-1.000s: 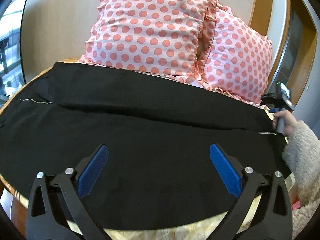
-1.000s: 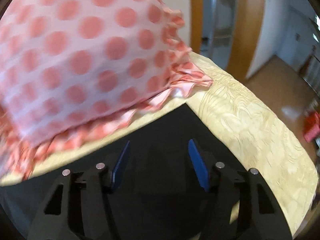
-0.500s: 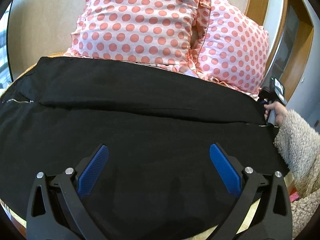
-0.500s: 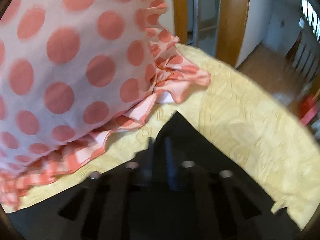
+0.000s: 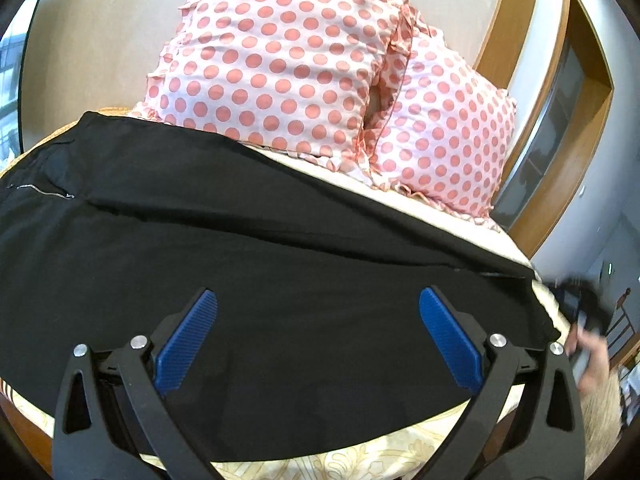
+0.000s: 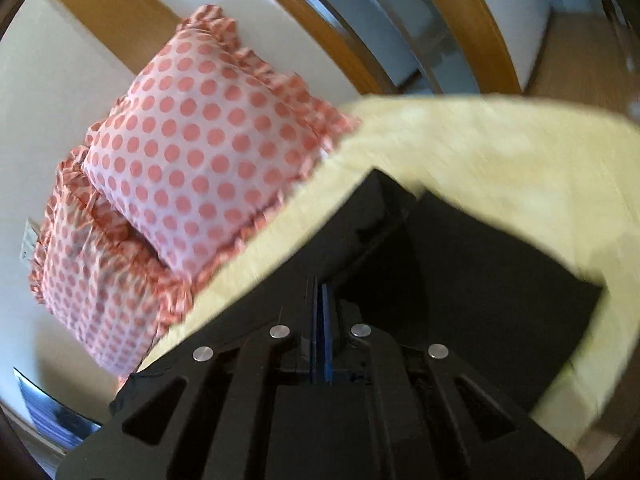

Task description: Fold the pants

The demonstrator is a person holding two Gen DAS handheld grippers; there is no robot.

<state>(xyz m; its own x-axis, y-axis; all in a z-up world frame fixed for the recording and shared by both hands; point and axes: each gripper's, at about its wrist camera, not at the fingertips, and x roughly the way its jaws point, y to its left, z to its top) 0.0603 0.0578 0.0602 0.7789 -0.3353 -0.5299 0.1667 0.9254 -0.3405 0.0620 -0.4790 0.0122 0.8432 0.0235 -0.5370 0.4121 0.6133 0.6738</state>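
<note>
Pants (image 5: pixel 248 264), black, lay spread across the bed (image 5: pixel 360 456), legs running left to right, one leg lapped partly over the other along a long crease. Left wrist view: waist end with a short zip (image 5: pixel 40 191) sat at far left; hem ends reached the right edge of the bed. Two pink polka-dot pillows (image 5: pixel 280 64) stood behind the garment, near its far edge and apparently just clear of it. Left hand-held gripper (image 5: pixel 318 336) hovered over the near leg with jaws spread wide, blue pads (image 5: pixel 188 344) holding nothing. At far right a blurred hand (image 5: pixel 592 356) showed beside the hem.

Right wrist view: right hand-held gripper (image 6: pixel 319 320) had its jaws pressed together, blue pads meeting; black cloth (image 6: pixel 460 272) rose toward the jaws, so it was judged to be pinching the hem end of the pants and raising it off the yellow bedspread (image 6: pixel 500 152). Picture blurred; exact bite on the fabric could not be made out. One polka-dot pillow (image 6: pixel 200 152) lay beyond.

Handling, as judged: thin, light, limp fabric, no stiffness, likely to sag and drag when lifted from one point. Best hold at hem corners or waistband edge, both layers pinched together, the second hand-held gripper pinning or lifting the opposite end.
</note>
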